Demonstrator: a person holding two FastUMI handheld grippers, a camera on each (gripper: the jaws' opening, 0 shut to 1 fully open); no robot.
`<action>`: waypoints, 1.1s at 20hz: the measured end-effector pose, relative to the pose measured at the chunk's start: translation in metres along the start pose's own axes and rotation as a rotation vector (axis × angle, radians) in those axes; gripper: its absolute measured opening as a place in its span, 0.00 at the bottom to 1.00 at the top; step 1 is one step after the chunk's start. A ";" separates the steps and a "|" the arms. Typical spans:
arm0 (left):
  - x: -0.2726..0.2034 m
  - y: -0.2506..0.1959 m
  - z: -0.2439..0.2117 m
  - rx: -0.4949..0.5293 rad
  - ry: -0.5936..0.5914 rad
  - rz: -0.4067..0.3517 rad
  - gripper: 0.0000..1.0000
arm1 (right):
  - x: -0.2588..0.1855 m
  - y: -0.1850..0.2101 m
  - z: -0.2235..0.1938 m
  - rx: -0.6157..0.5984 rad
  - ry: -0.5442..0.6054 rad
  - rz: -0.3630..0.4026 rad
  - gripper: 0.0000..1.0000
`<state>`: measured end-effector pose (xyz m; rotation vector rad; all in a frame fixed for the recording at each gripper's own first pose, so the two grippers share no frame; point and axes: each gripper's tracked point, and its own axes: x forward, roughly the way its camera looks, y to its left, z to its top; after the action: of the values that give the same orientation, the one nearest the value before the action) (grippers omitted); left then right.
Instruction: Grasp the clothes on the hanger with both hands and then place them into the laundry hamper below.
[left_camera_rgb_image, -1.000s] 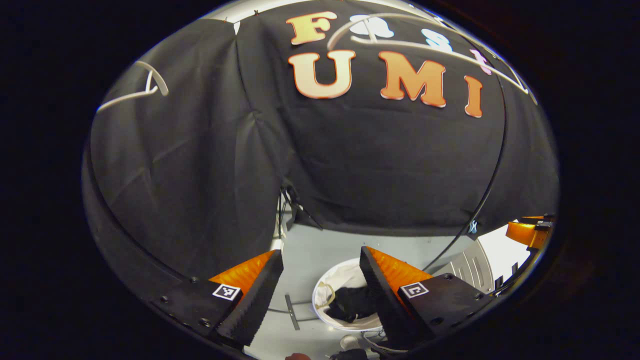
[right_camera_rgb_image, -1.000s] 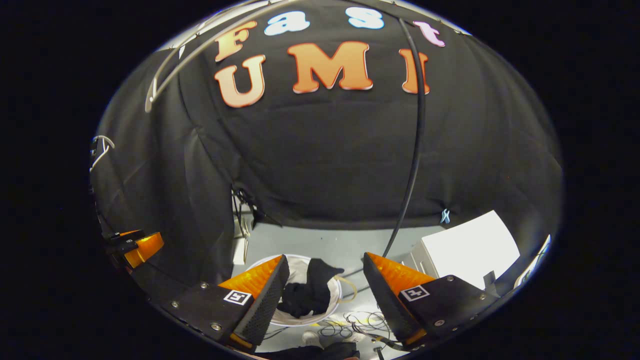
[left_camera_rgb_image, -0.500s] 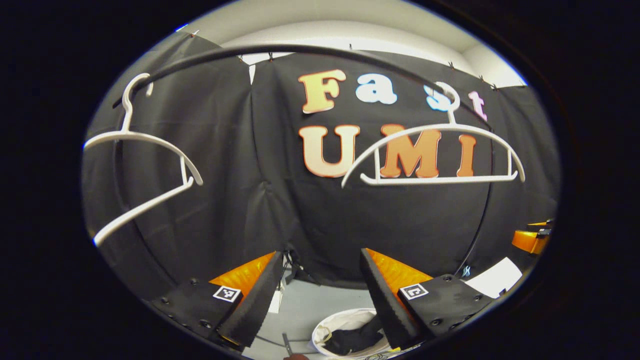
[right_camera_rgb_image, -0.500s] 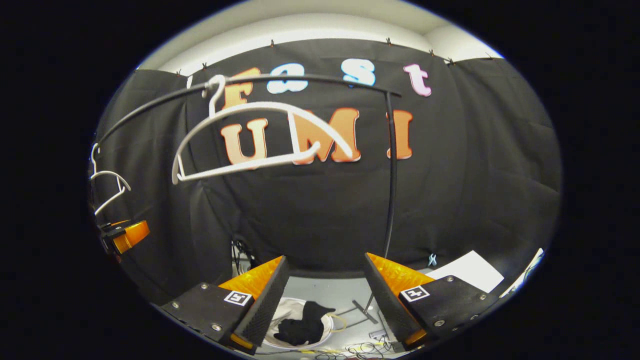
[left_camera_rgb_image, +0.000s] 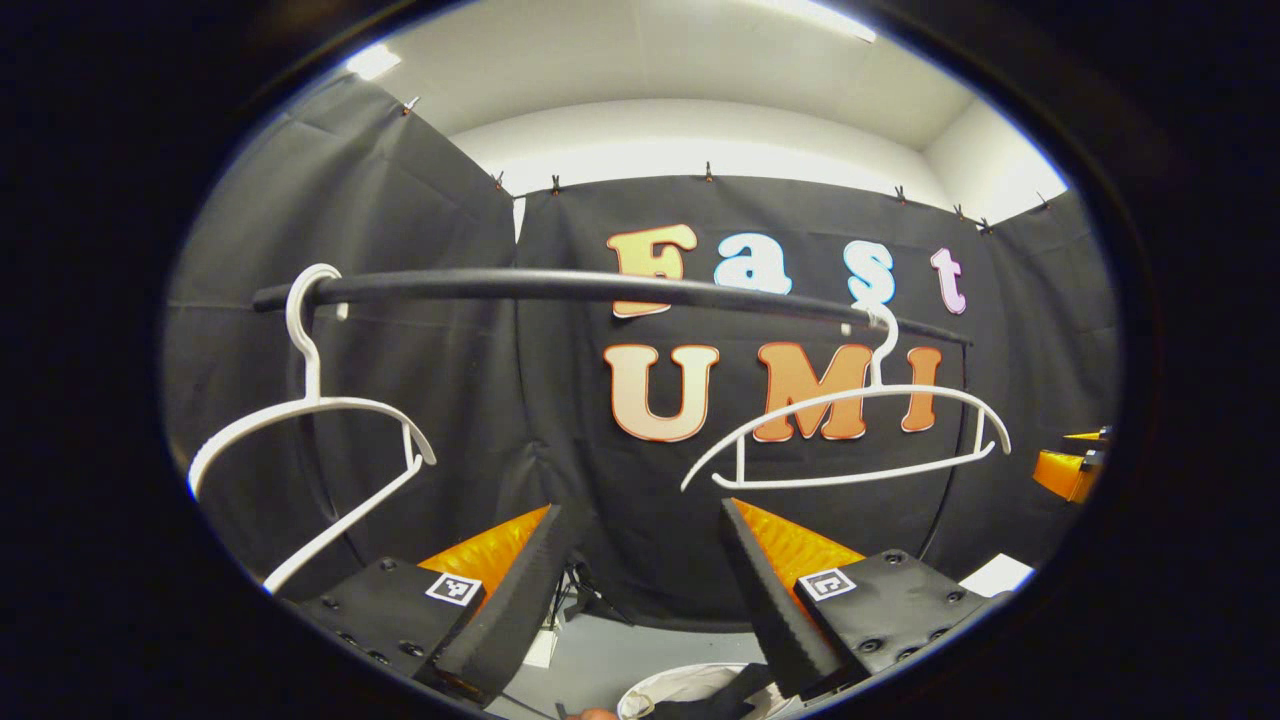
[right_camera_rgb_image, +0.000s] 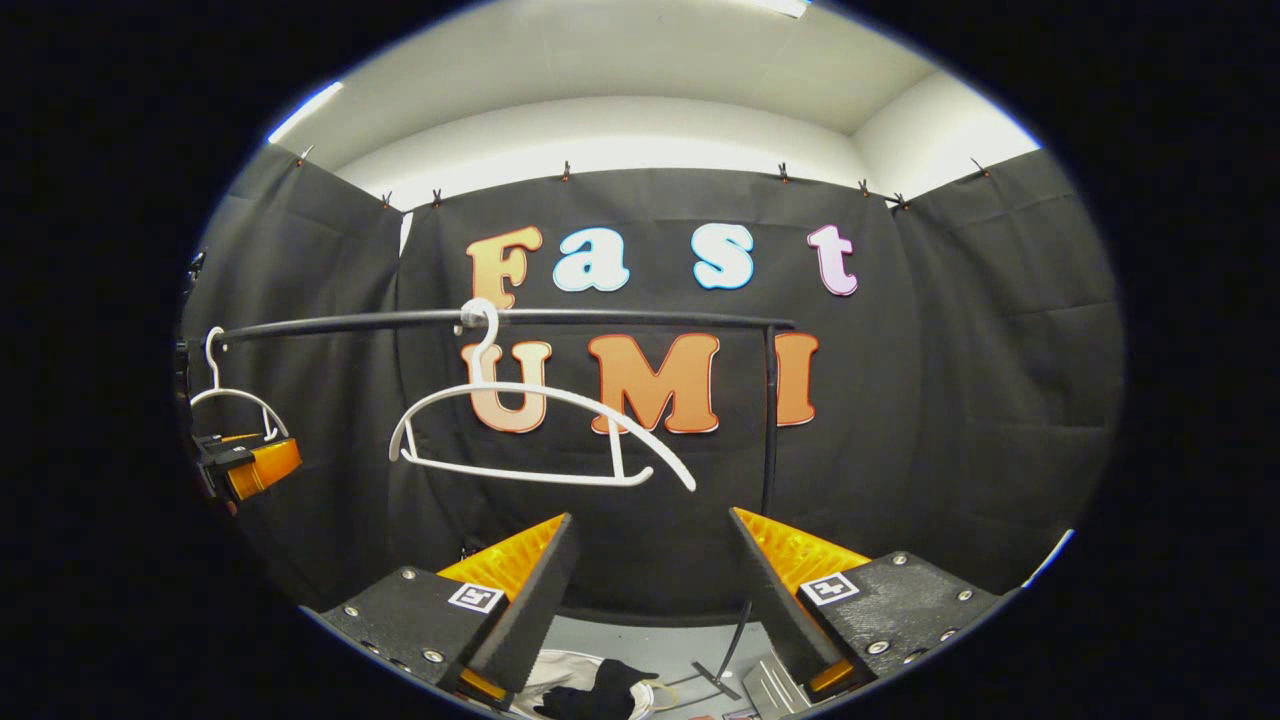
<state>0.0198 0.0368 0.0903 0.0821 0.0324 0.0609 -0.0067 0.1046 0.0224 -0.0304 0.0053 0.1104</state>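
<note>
Both grippers are level with the rail and face the booth wall. Left gripper (left_camera_rgb_image: 640, 590): fingers spread apart, nothing between them. Right gripper (right_camera_rgb_image: 650, 590): fingers likewise spread and empty.

Task item: a dark garment (right_camera_rgb_image: 590, 690) lies in the white laundry hamper (right_camera_rgb_image: 560, 668) on the floor, at the bottom edge of the right gripper view, part of it draped toward the rim. In the left gripper view the hamper rim (left_camera_rgb_image: 680, 685) peeks out between the fingers.

Judgement: the clothes appear deposited and the hangers are bare, so the step in hand reads as pulling clear and finishing. To do it well:
- keep both pairs of fingers apart so no cloth rides along;
- hold both grippers well short of the black rail (left_camera_rgb_image: 600, 287) and the hanger hooks (a nudge would set them swinging);
- check that the draped fold sits inside the hamper, not over its rim; from here I cannot tell.

Counts:
- white hangers: 2, a left hanger (left_camera_rgb_image: 310, 440) and a right hanger (left_camera_rgb_image: 850, 440), both bare, both hooked on the rail;
- rail: 1, with one upright post (right_camera_rgb_image: 770, 420) visible;
- hamper: 1;
- garments: 1 dark heap (could be more than one piece, unresolvable);
- grippers: 2, each seen at the far edge of the other's view.
</note>
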 end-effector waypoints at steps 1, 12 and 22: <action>-0.002 0.000 0.005 0.000 -0.012 0.001 0.99 | -0.005 -0.002 0.001 -0.003 -0.006 -0.005 0.92; -0.004 0.003 0.031 -0.012 -0.059 0.048 0.99 | -0.002 -0.016 0.012 0.009 -0.035 0.011 0.92; -0.003 0.008 0.034 -0.015 -0.063 0.098 0.99 | 0.013 -0.018 0.014 -0.002 -0.040 0.047 0.92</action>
<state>0.0177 0.0418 0.1247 0.0709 -0.0355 0.1565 0.0084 0.0885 0.0370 -0.0303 -0.0345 0.1579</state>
